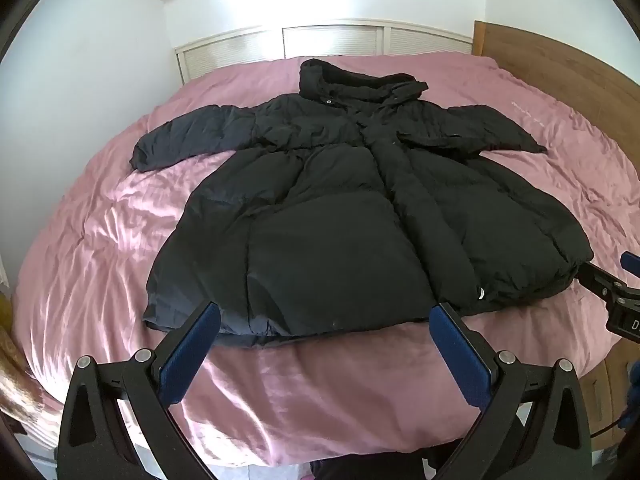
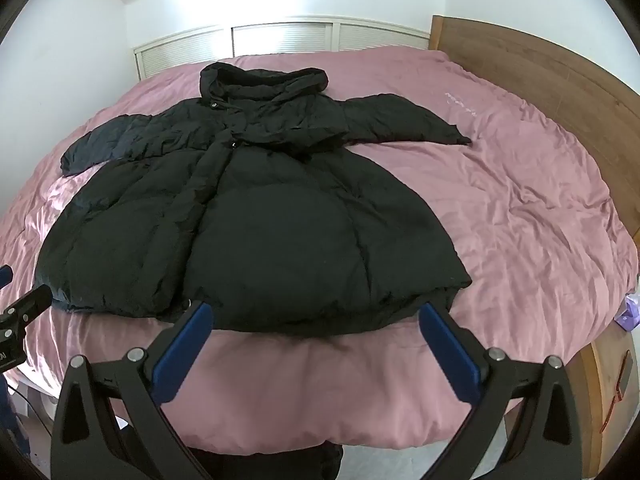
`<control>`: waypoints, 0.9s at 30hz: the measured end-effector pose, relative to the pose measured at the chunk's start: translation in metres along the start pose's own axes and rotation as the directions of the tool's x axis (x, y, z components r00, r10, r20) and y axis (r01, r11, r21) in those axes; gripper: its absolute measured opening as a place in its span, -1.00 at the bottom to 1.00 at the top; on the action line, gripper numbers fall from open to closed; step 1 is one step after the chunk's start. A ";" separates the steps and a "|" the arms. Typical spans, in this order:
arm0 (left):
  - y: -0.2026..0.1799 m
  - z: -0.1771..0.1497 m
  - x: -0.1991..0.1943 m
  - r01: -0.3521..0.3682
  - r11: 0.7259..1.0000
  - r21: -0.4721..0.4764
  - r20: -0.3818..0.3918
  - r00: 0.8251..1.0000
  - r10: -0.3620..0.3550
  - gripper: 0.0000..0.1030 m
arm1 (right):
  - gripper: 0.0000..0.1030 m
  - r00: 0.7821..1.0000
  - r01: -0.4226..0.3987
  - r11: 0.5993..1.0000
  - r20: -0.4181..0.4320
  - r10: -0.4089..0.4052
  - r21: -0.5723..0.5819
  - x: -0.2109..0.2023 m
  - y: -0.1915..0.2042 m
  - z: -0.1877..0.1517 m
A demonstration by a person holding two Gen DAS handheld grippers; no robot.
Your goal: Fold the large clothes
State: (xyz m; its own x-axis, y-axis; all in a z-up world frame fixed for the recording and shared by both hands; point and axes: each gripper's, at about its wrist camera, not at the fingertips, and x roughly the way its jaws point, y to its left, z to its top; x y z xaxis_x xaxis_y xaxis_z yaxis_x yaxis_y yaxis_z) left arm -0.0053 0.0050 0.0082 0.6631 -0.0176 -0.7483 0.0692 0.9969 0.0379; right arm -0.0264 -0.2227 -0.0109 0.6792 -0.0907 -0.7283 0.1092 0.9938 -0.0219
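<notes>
left gripper (image 1: 324, 324): wide, empty | right gripper (image 2: 316, 320): wide, empty | coat (image 1: 360, 208): flat on bed (image 1: 100, 220) | risk: puffy, slick hem may slip from pads

Plain black puffer coat (image 1: 340, 208), dusty pink bedcover (image 1: 100, 240) with faint white lettering, brown wooden headboard (image 2: 540, 64), white louvred doors (image 2: 280, 40), blue gripper pads (image 1: 192, 348)

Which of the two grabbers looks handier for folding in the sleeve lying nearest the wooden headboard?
Probably the right gripper: the puffy black hooded coat has that sleeve on its side of the pink duvet. The left gripper hovers nearer the opposite hem corner. Both are open and empty.
</notes>
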 end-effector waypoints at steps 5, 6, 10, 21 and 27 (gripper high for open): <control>0.003 -0.001 0.000 0.004 1.000 -0.002 -0.001 1.000 -0.004 0.99 | 1.00 1.000 0.002 1.000 0.004 -0.002 -0.001 -0.002 0.001 -0.001; 0.003 -0.001 0.000 0.005 1.000 -0.001 -0.002 1.000 -0.005 0.99 | 1.00 1.000 0.002 1.000 0.004 -0.002 -0.001 -0.003 0.001 -0.001; 0.002 -0.002 -0.001 0.003 1.000 -0.003 0.003 1.000 -0.003 0.99 | 1.00 1.000 0.002 1.000 0.005 -0.002 -0.001 -0.004 0.000 -0.001; -0.002 -0.003 -0.006 0.018 1.000 0.013 0.037 0.999 -0.018 0.99 | 1.00 1.000 -0.002 1.000 0.006 0.002 -0.010 -0.006 0.001 0.000; -0.001 -0.003 -0.001 0.039 0.999 0.022 0.020 0.999 -0.040 0.99 | 1.00 1.000 -0.007 1.000 0.005 0.007 -0.008 -0.006 0.002 0.000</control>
State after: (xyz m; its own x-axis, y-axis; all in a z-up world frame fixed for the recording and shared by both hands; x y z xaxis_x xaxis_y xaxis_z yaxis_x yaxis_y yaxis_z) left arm -0.0078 0.0043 0.0071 0.6746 -0.0588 -0.7358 0.1114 0.9935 0.0226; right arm -0.0307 -0.2206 -0.0065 0.6835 -0.0844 -0.7250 0.0987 0.9949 -0.0228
